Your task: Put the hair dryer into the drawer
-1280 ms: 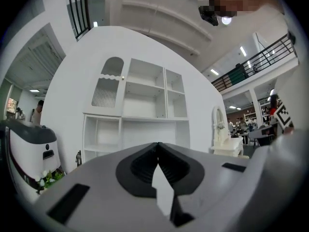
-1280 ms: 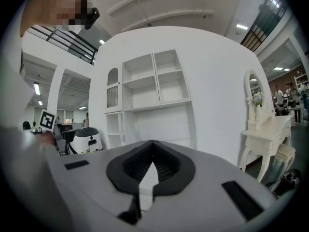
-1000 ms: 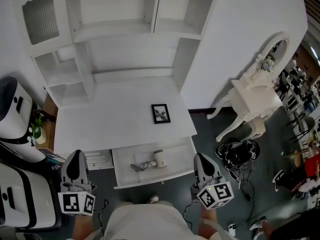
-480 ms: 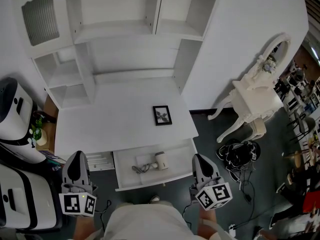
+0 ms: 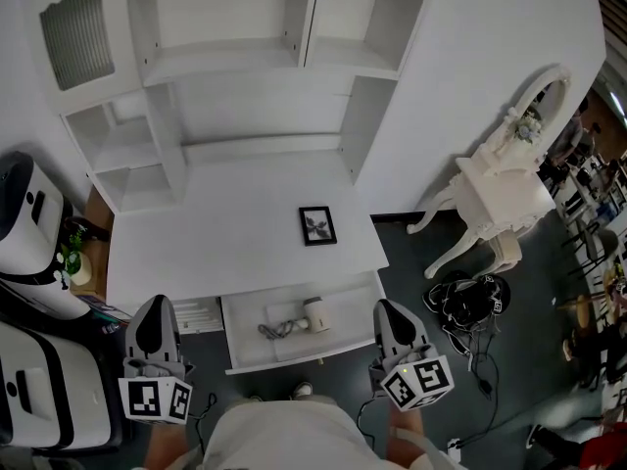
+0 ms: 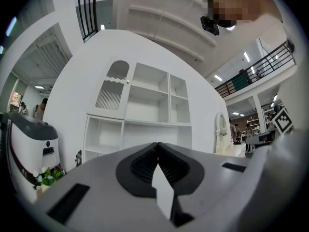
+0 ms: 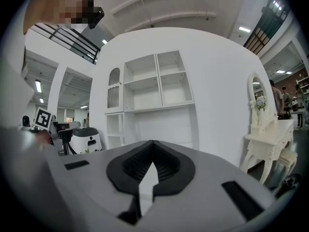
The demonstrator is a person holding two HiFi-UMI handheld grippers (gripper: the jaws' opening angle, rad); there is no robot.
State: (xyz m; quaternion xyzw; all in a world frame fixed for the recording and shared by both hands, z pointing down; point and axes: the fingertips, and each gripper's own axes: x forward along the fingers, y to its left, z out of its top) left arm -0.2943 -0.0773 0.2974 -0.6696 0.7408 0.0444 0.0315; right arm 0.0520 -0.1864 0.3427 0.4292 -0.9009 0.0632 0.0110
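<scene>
We see the hair dryer lying in the open drawer (cord to its left), between both grippers and touching neither. On the left gripper and the right gripper, jaws are pressed together, empty.

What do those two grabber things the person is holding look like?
They match. The left gripper and the right gripper have smooth light-grey shells that narrow to a rounded tip, each with a black ribbed patch on top. At the back of each sits a white cube printed with black square markers. The person wears a pale beige top.
</scene>
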